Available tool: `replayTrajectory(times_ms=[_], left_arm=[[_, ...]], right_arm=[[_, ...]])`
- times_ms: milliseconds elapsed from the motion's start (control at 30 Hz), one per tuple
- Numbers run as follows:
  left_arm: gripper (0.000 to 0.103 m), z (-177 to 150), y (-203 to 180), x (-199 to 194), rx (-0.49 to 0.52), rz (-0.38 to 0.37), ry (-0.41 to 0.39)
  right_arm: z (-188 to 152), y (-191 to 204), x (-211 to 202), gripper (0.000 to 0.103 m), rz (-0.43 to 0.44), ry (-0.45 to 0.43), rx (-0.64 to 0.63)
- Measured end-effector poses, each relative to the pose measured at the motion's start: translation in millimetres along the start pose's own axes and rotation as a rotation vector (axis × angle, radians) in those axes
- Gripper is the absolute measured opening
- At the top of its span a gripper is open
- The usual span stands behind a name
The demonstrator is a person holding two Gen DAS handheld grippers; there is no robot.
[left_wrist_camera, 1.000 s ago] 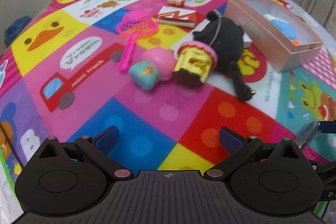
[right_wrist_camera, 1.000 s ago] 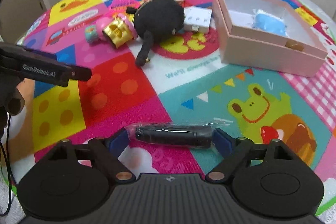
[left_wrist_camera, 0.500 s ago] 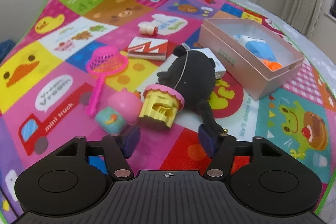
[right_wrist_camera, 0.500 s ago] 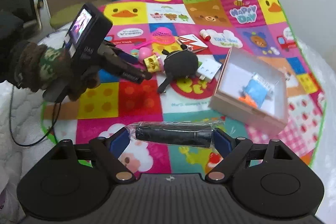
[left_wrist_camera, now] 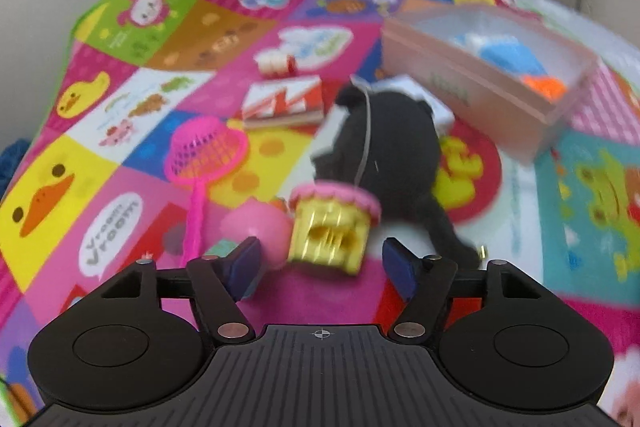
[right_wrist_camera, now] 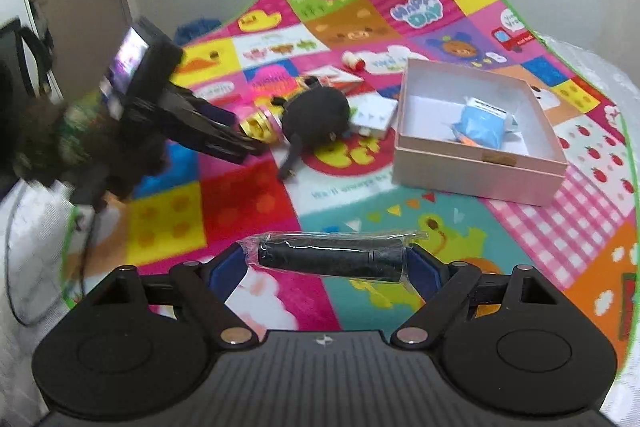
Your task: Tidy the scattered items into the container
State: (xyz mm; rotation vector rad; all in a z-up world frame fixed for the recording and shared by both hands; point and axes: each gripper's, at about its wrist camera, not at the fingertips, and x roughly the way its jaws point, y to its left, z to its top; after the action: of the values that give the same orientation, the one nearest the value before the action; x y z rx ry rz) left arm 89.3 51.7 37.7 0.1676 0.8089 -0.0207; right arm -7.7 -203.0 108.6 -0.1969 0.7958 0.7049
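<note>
My left gripper [left_wrist_camera: 321, 259] hovers low over the play mat, open. A yellow toy with a pink rim [left_wrist_camera: 328, 235] sits between its blue pads with a gap on each side. The black plush [left_wrist_camera: 392, 151] lies just behind that toy. In the right wrist view, the left gripper [right_wrist_camera: 240, 143] reaches toward the yellow toy [right_wrist_camera: 258, 125]. My right gripper [right_wrist_camera: 326, 261] is held high above the mat, shut on a black cylinder in clear wrap [right_wrist_camera: 332, 261]. The pink box [right_wrist_camera: 476, 171] stands open ahead on the right, with a blue packet [right_wrist_camera: 480, 123] inside.
On the mat lie a pink net scoop [left_wrist_camera: 204, 151], a pink ball [left_wrist_camera: 256, 227], a red and white card pack [left_wrist_camera: 284, 99], a small white and red roll [left_wrist_camera: 276, 61] and a white box [right_wrist_camera: 372, 117]. A sleeved hand [right_wrist_camera: 68, 135] holds the left gripper.
The left gripper's jaws narrowed and moved forward, so the yellow toy now sits between them. The right gripper rose and drew back with the wrapped cylinder.
</note>
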Motion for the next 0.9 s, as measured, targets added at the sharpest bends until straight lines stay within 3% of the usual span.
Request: replayTrajectory(times_ms=[233,367,500,600,633,667,800,900], left_arm=[[0.072,9.6,-11.3,13.3,0.083,0.022,-0.010],[0.063,11.7,-19.9,15.1,0.138,0.036,-0.011],[0.062,8.6,-23.4,0.4,0.143,0.012,-0.006],[0.060,0.1,-33.8,-31.3,0.190,-0.024,-0.051],[0.055,-4.3,-39.5,-43.1,0.218,-0.045,-0.066],[0.043,-8.2,-44.8,-53.9,0.232,-0.075,-0.074],[0.041,-19.3,-66.2,-78.9,0.193,-0.224,-0.032],[0.042,-25.8,-84.4,-82.5,0.242,-0.277,-0.005]], right_arm=[[-17.5,5.0,2.8,0.085,0.012,0.058,-0.026],[-22.9,6.3,2.2,0.085,0.016,0.070,-0.031],[-23.1,5.8,0.8,0.085,0.008,0.060,-0.036],[-22.5,2.9,1.8,0.085,-0.011,0.058,-0.033],[-22.7,1.5,2.8,0.085,-0.021,0.062,-0.030],[-23.1,-0.1,4.4,0.085,-0.031,0.068,-0.027],[-24.2,-6.7,10.6,0.085,-0.065,0.086,-0.010],[-24.4,-12.9,14.7,0.085,-0.082,0.098,0.013]])
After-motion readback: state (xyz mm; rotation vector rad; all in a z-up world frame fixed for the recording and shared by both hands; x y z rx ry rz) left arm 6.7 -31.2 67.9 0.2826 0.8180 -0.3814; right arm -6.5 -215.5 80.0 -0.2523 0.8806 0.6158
